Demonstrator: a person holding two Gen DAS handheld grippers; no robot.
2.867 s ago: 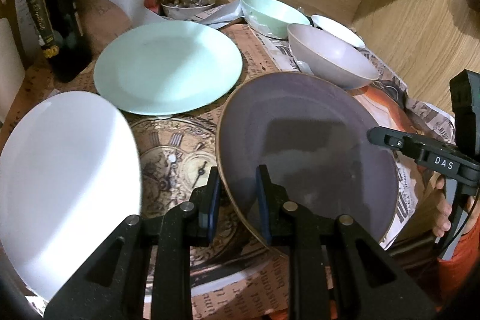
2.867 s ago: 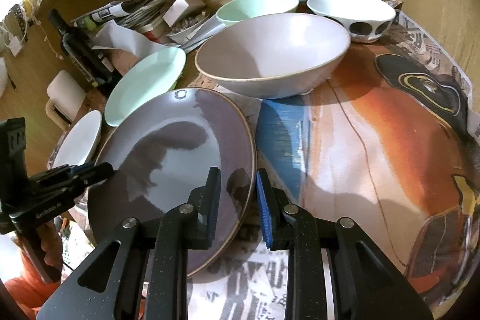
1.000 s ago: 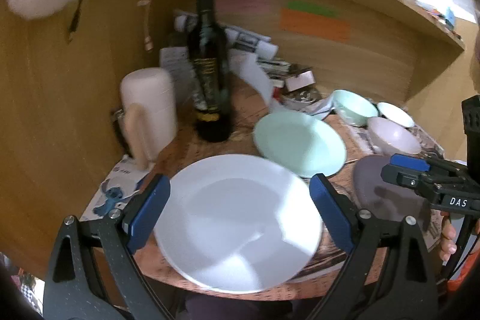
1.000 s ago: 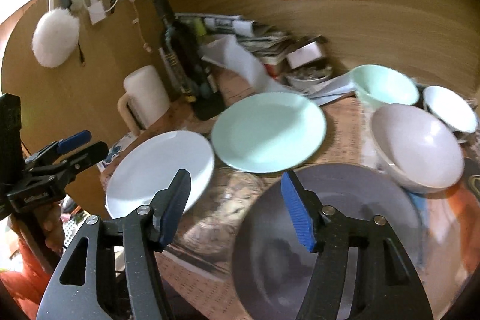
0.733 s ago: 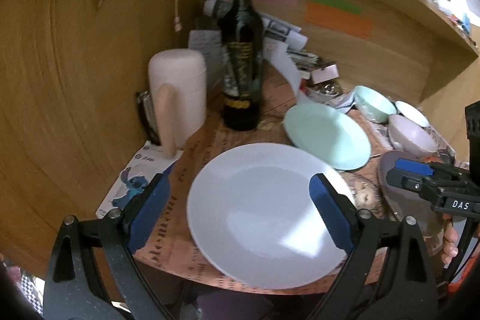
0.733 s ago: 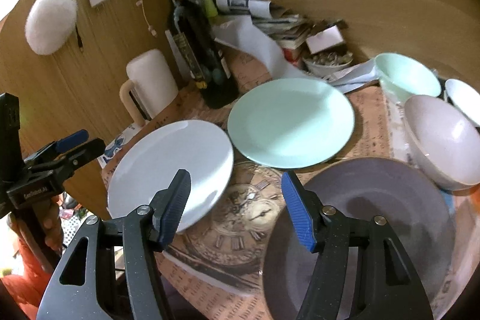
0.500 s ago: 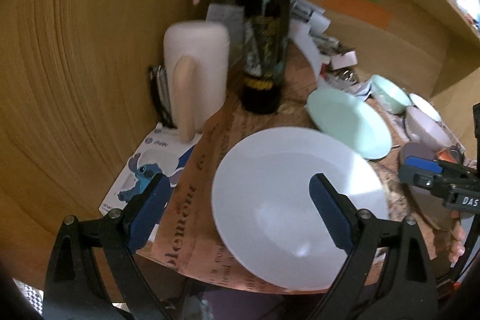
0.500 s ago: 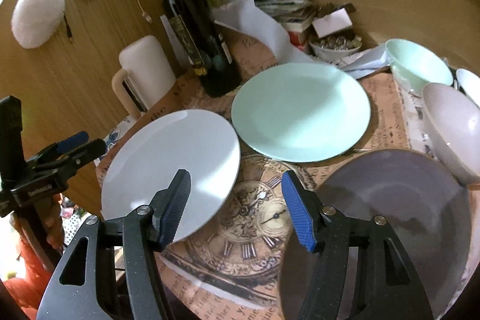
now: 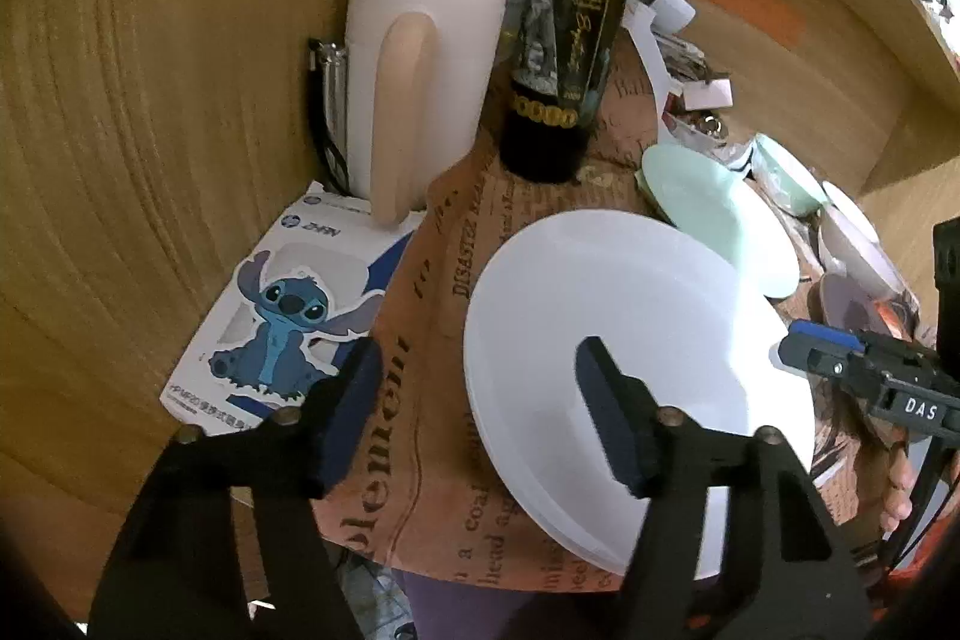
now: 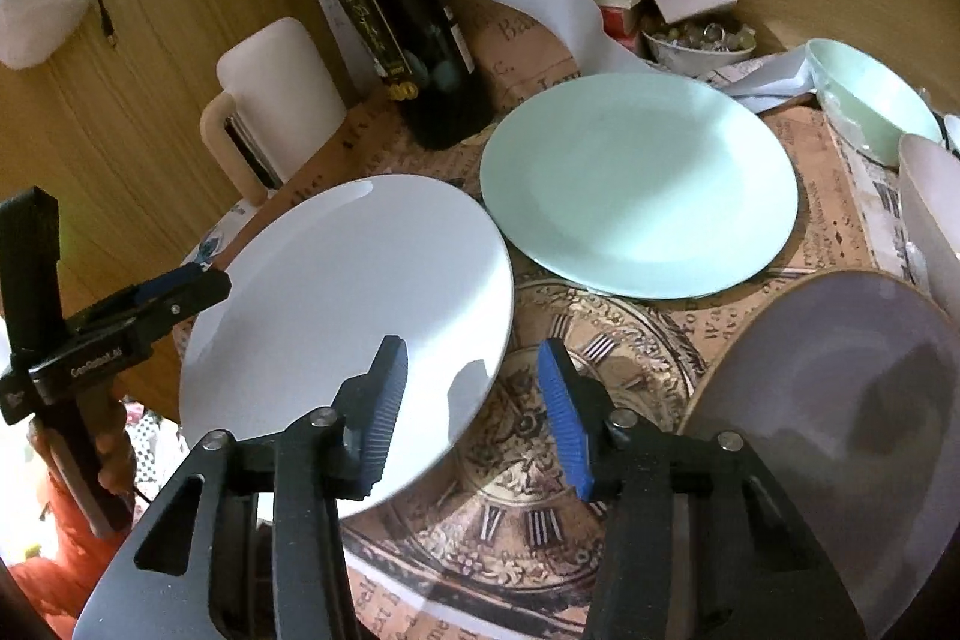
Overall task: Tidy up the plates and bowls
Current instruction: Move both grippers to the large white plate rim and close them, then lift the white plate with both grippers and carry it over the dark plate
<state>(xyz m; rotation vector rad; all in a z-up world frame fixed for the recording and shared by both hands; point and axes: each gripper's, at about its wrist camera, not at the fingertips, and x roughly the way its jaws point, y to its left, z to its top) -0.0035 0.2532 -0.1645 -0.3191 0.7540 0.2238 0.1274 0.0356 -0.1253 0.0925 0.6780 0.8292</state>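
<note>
A white plate (image 9: 636,334) (image 10: 342,304) lies at the table's near left. My left gripper (image 9: 480,412) is open, its jaws straddling the plate's left rim. My right gripper (image 10: 474,406) is open, astride the plate's right rim just above it. A mint plate (image 10: 636,184) (image 9: 714,214) lies behind it. A grey-purple plate (image 10: 840,400) lies at the right. A mint bowl (image 10: 870,100) and a pale lilac bowl (image 10: 930,202) stand at the far right.
A dark wine bottle (image 9: 570,40) (image 10: 396,16) and a white mug (image 9: 414,70) (image 10: 270,100) stand behind the white plate. Papers and a small dish of trinkets (image 10: 696,40) crowd the back. A Stitch card (image 9: 282,316) lies at the table's left edge. Wooden walls enclose the table.
Both grippers let go of the grey-purple plate, opened and swung left to the white plate. Over the last half second both closed in on its rims.
</note>
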